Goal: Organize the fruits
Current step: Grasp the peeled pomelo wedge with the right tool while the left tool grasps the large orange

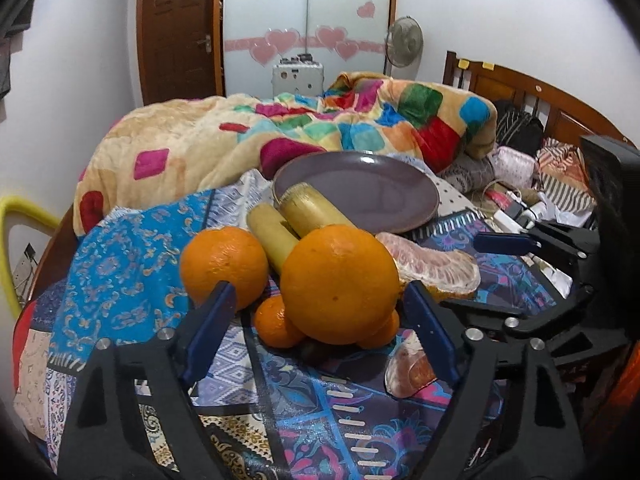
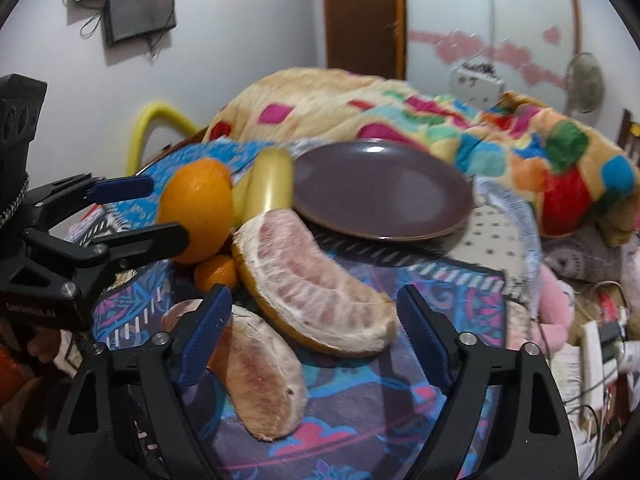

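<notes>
With both your left gripper (image 1: pixel 320 320) and right gripper (image 2: pixel 312 328) wide open and empty, nudging the large orange (image 1: pixel 340 284) could roll it off the cloth, short of the plate (image 1: pixel 356 192).

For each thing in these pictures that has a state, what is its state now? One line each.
Round brown-purple ceramic plate: empty, lying on the cloth.
Large round orange: whole, unpeeled, between the open left claw's fingers, not gripped.
Big pink pomelo wedge: peeled open, rind down.
Right claw: open, holding nothing.
Brown wooden door: shut.
</notes>
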